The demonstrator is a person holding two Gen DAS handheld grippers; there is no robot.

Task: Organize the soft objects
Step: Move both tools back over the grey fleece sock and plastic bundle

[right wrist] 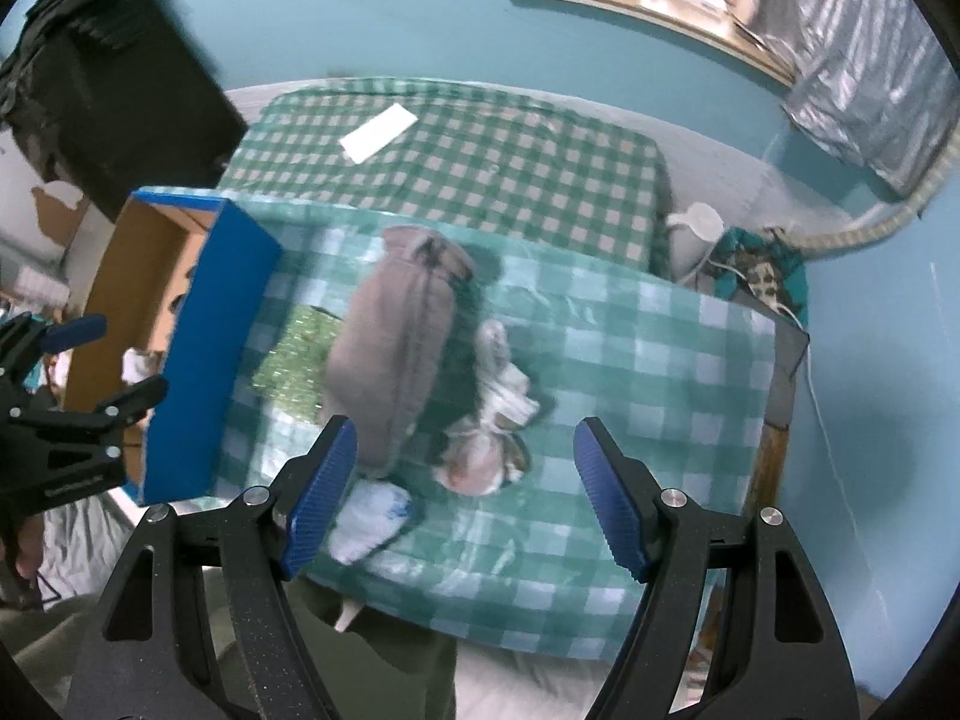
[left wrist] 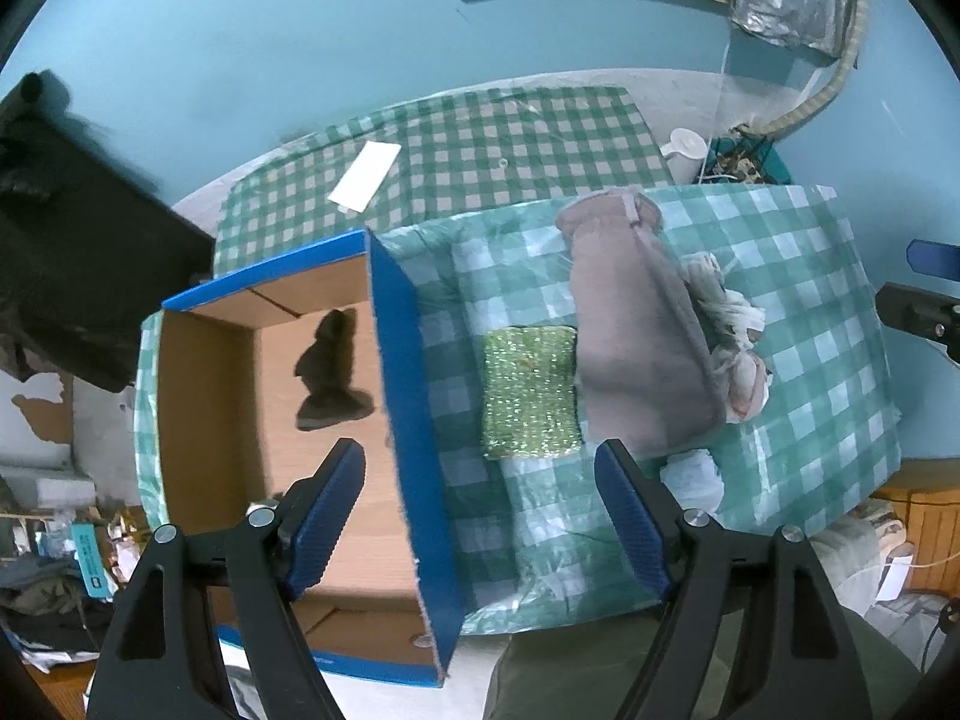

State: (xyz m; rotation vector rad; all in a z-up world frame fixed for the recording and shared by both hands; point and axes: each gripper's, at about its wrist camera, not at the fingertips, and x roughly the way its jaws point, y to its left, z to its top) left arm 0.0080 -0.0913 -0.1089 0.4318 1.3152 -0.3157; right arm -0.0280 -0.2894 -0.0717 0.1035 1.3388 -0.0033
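Both tools released above the checkered worktop (left wrist: 810, 324).
Left tool (left wrist: 480, 516) and right tool (right wrist: 465, 495) grasp nothing; a grey pouch (left wrist: 630, 324) touches a green scouring pad (left wrist: 531, 399) beside the blue box (left wrist: 402, 396) at the worktop's left edge.

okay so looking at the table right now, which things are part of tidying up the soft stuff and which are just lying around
Part of the job:
cardboard box
dark soft item inside the box
green sponge
grey plush
white crumpled cloth
small white bundle

Just lying about:
white paper strip
white jug
black bin
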